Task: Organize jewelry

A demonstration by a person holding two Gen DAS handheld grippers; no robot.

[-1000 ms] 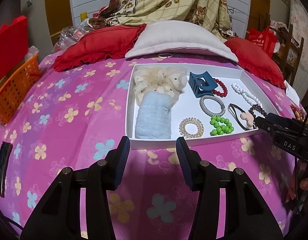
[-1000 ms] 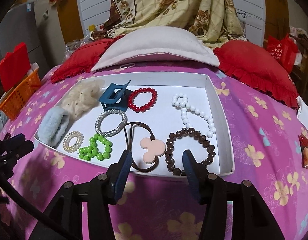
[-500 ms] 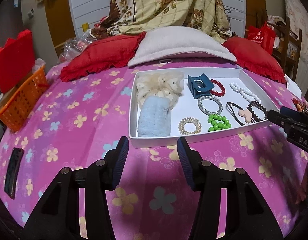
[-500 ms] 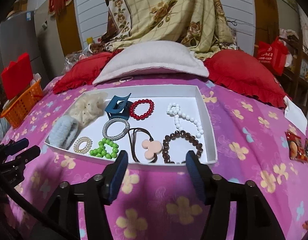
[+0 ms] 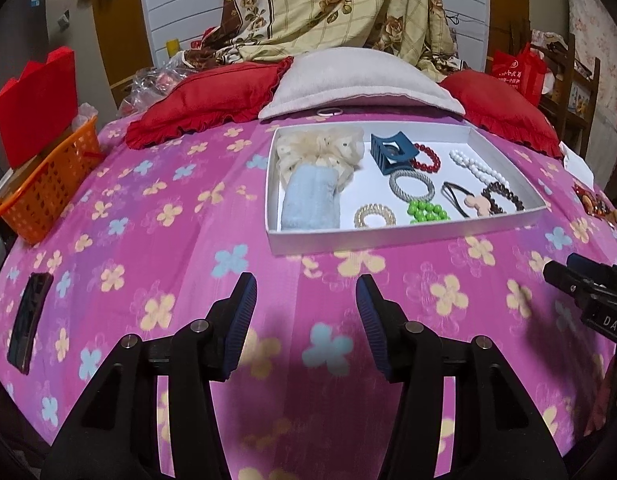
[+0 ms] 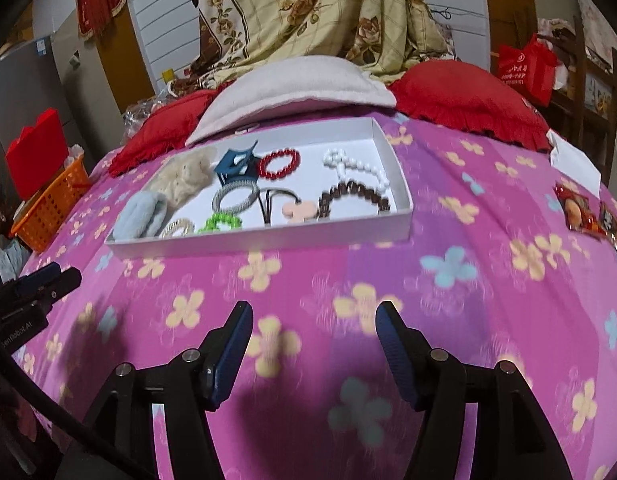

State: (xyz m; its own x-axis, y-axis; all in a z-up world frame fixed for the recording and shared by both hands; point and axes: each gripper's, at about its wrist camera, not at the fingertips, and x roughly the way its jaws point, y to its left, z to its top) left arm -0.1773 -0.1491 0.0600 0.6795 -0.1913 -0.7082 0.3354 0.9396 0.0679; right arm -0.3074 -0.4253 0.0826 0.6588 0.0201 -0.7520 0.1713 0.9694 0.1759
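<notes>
Pink bedspread [image 5: 148,220]: white tray [image 5: 388,236] holds bracelets [image 5: 427,157]

Your count: ten hair and jewelry pieces in one white shallow tray [image 5: 396,236].

You have four bead bracelets: one red [image 5: 427,156], one white pearl [image 5: 474,166], one dark brown [image 5: 504,196], one bright green [image 5: 427,212]. You have five hair ties: one cream dotted scrunchie [image 5: 320,148], one pale blue plush scrunchie [image 5: 310,200], one silver mesh ring [image 5: 411,184], one clear spiral coil [image 5: 374,216], one brown elastic with a pink mouse-head charm [image 5: 474,202]. You have one dark blue claw clip [image 5: 390,152]. Behind sit two red ruffled cushions [image 5: 212,100] and one grey pillow [image 5: 356,80].
</notes>
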